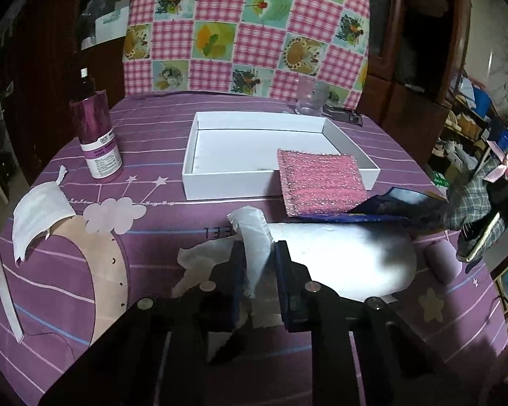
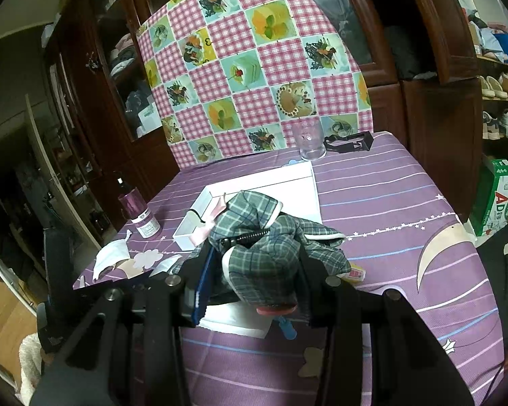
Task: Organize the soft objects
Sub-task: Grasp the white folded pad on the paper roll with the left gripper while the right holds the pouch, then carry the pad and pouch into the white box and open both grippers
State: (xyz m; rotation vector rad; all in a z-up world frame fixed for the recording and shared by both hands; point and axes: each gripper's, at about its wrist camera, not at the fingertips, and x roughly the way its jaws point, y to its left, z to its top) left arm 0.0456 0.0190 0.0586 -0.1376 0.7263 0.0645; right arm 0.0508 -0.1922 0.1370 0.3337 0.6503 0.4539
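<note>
My left gripper (image 1: 259,253) is shut on a crumpled white tissue (image 1: 252,237), held low over the purple tablecloth. A white shallow box (image 1: 193,155) stands ahead of it; a pink sparkly sponge cloth (image 1: 316,182) leans over the box's front right rim. A dark blue cloth (image 1: 382,208) lies beside a flat white paper sheet (image 1: 348,260). My right gripper (image 2: 254,257) is shut on a green plaid fabric pouch (image 2: 264,250) with a pink bow, held above the table near the box (image 2: 288,182); it also shows at the right of the left wrist view (image 1: 477,199).
A purple spray bottle (image 1: 98,135) stands at the left, with a white face mask (image 1: 37,216) in front of it. A glass jar (image 1: 310,99) and a black clip (image 1: 345,115) sit at the table's far edge, before a checkered cloth backdrop (image 1: 247,27).
</note>
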